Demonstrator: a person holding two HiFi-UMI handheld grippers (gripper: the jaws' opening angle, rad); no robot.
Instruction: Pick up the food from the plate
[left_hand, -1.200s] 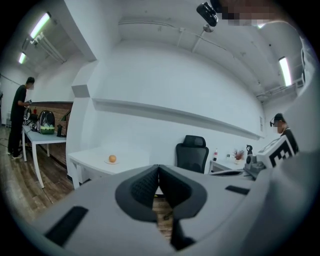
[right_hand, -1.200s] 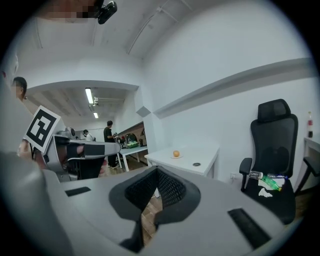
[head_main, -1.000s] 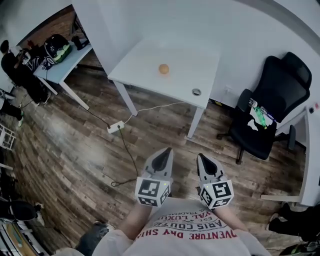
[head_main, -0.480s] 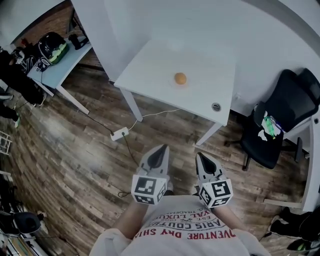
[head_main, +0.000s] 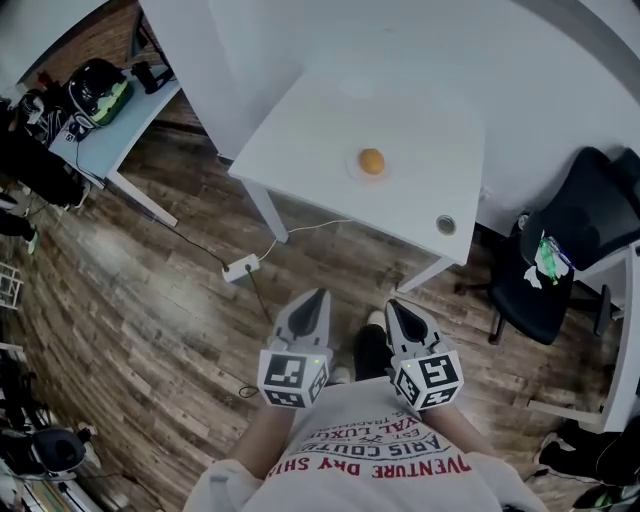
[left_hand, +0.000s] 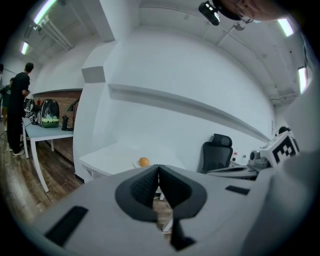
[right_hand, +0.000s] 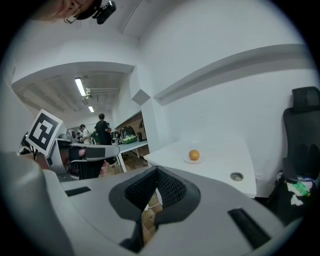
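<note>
A round orange food item (head_main: 372, 161) sits on a small white plate (head_main: 356, 170) near the middle of a white table (head_main: 300, 130). It also shows small and far off as the orange food (left_hand: 144, 161) in the left gripper view and the orange food (right_hand: 194, 155) on its plate (right_hand: 193, 161) in the right gripper view. My left gripper (head_main: 320, 297) and right gripper (head_main: 390, 305) are held close to my chest, over the wooden floor, well short of the table. Both are shut with nothing between the jaws.
A black office chair (head_main: 560, 260) stands right of the table. A power strip (head_main: 243, 267) with cables lies on the floor by the table legs. A second table (head_main: 110, 130) with bags is at the far left, with a person (right_hand: 103, 131) beside it. A cable hole (head_main: 446, 225) marks the table's near corner.
The view has moved toward the table: the table and the orange food have shifted right and nearer. Both grippers stay shut and close to my chest.
</note>
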